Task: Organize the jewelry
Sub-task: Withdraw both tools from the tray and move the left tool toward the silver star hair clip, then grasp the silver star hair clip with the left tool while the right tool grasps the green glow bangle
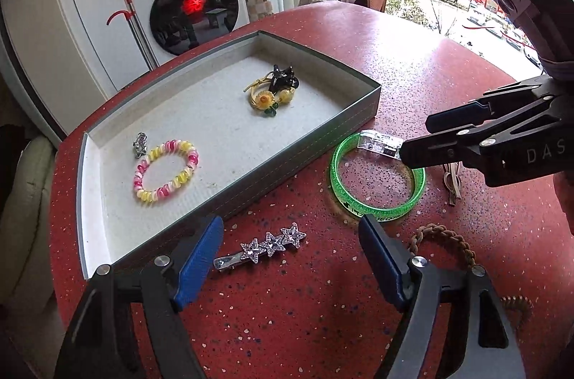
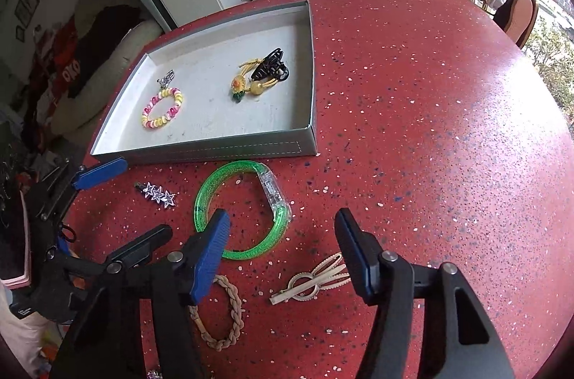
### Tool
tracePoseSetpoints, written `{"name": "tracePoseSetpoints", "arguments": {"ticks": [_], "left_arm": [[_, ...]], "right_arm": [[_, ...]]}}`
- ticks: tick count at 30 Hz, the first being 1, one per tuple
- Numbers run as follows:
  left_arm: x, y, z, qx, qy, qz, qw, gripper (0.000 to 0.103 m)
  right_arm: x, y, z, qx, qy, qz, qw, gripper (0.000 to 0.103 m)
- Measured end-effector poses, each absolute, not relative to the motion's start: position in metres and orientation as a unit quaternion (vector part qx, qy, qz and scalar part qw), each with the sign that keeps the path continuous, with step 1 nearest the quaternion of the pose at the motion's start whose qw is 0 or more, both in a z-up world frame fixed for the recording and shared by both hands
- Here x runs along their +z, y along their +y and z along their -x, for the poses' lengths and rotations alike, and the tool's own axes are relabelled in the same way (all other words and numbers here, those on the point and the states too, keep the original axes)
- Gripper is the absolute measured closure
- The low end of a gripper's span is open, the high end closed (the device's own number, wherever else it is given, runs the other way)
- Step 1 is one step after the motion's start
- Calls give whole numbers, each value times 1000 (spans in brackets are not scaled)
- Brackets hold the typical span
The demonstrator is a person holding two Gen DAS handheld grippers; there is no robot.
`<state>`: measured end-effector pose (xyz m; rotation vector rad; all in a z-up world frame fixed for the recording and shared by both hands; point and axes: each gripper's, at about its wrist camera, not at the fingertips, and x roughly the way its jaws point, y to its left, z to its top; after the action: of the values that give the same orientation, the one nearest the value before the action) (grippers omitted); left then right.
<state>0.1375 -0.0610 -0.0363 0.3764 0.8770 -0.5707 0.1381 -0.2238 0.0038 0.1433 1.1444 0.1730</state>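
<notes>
A grey tray [image 1: 315, 135] [image 2: 251, 149] on the red table holds a pink-yellow coil bracelet [image 1: 165, 171] [image 2: 162, 108], a small silver charm [image 1: 140, 144], a yellow flower hair tie [image 1: 267, 96] [image 2: 247, 85] and a black claw clip [image 1: 281, 77] [image 2: 269, 65]. In front lie a star hair clip [image 1: 267, 246] [image 2: 158, 193], a green bangle [image 1: 376, 180] [image 2: 244, 210], a beige clip [image 2: 312, 278] and a braided band [image 2: 222, 314] [image 1: 445, 241]. My left gripper [image 1: 290, 257] is open above the star clip. My right gripper [image 2: 283, 235] [image 1: 412, 138] is open over the bangle.
A washing machine [image 1: 193, 6] stands behind the table. A chair back [image 2: 516, 13] sits at the far edge by the window. Red tabletop [image 2: 430, 128] stretches right of the tray.
</notes>
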Motion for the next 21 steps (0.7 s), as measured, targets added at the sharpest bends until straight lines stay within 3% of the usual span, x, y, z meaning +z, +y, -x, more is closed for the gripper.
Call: {"name": "tracePoseSetpoints", "arguments": {"ticks": [4, 7, 9, 11, 14, 17, 21], "left_arm": [[-46, -65, -140, -283, 429, -195, 835, 10], [-51, -62, -143, -295, 442, -190, 825, 21], [-51, -57, -145, -307, 454, -173, 818, 31], [-50, -54, -143, -313, 457, -166, 816, 51], [-49, -55, -136, -312, 456, -174, 815, 69], [-50, -56, -129, -299, 455, -177, 820, 69], [-50, -46, -120, -260, 458, -151, 837, 69]], "right_arm": [[-6, -218, -145, 86, 552, -60, 827, 51], [-12, -215, -149, 86, 557, -52, 824, 55], [-11, -213, -150, 84, 554, -39, 827, 57], [-11, -210, -150, 83, 554, -22, 828, 59], [-12, -203, -147, 79, 554, 20, 829, 64], [-12, -194, -141, 73, 550, 64, 829, 71], [-11, -190, -134, 77, 543, 81, 832, 90]]}}
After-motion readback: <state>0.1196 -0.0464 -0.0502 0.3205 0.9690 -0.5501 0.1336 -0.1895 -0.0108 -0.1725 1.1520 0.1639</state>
